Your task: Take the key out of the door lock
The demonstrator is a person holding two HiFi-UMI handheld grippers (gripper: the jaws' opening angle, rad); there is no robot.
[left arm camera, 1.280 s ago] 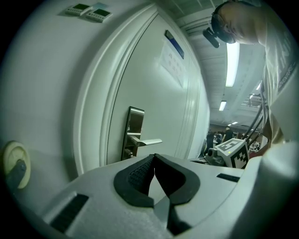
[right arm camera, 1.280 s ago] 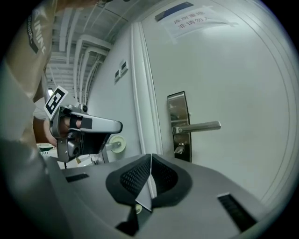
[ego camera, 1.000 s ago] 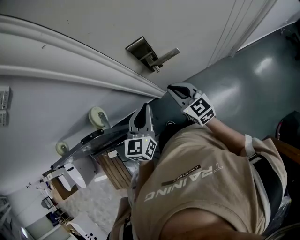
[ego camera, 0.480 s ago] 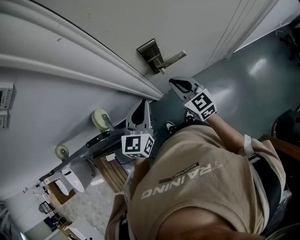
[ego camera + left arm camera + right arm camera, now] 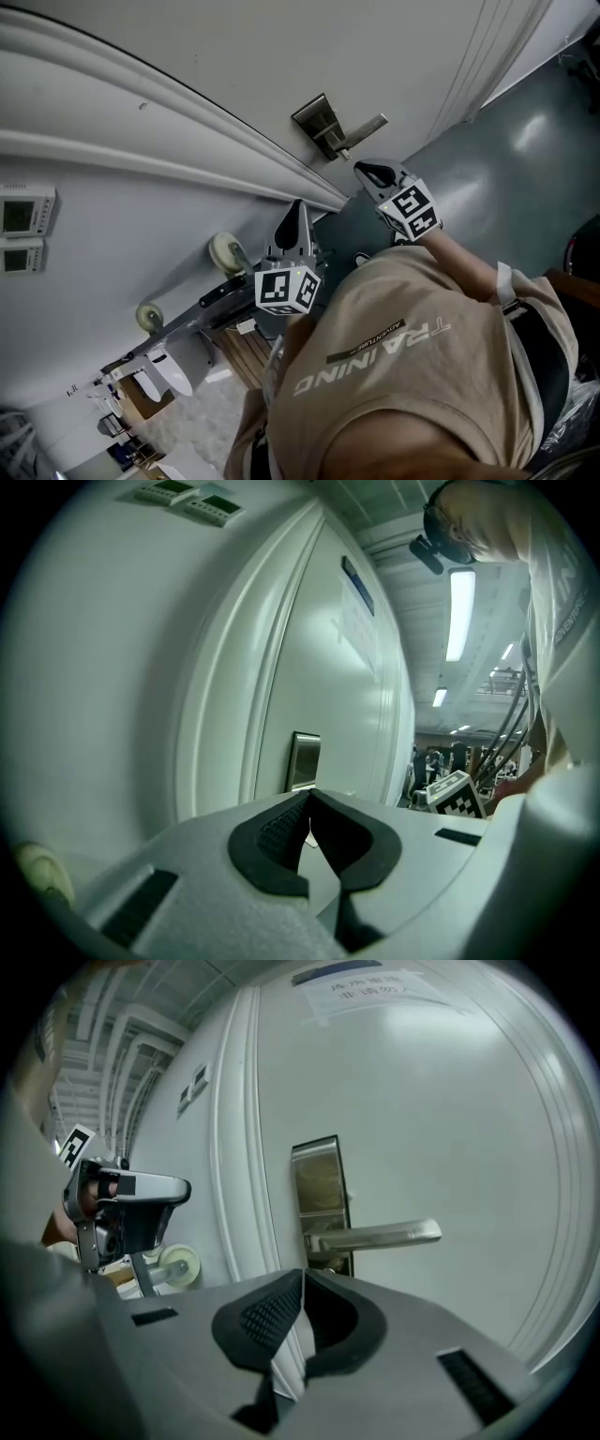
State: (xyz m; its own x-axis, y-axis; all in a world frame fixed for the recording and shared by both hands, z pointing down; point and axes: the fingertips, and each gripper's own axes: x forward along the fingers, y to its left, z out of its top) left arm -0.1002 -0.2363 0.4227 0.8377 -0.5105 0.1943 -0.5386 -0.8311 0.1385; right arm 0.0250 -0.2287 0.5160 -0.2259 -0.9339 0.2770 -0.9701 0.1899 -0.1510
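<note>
Two pairs of fingers, both closed and holding nothing. The left gripper point(image 5: 309, 797) has its tips meeting, with only a slit of light lower down. The right gripper point(image 5: 303, 1275) has its pads pressed together the same way.

The person's beige T-shirt point(image 5: 394, 375) reads "TRAINING" in large letters with a smaller "ADVENTURE" beside it, upside down in the head view. A paper notice point(image 5: 356, 983) is stuck high on the door point(image 5: 450, 1129), above the right fingers, but its print is too small to read.

The key point(image 5: 343, 152) can be made out only in the head view. It is a small stub under the lever handle point(image 5: 364, 127) on the steel lock plate point(image 5: 317, 114), just ahead of the right fingertips and well to the right of the left ones. Its long axis stands out from the door face, toward the right fingers. How its head is turned is too small to tell.

The right gripper view has the plate and lever straight ahead above the fingertips, the lever level and pointing right. The fingers' own top edge covers the spot below the lever. The left gripper shows off to the left, with a castor wheel point(image 5: 178, 1265) just below it.

The left gripper view shows the plate only as a narrow strip right above its tips, and no lever. To the right of its fingers are the right gripper's marker cube point(image 5: 457, 794) and ceiling strip lights point(image 5: 461, 611).
</note>
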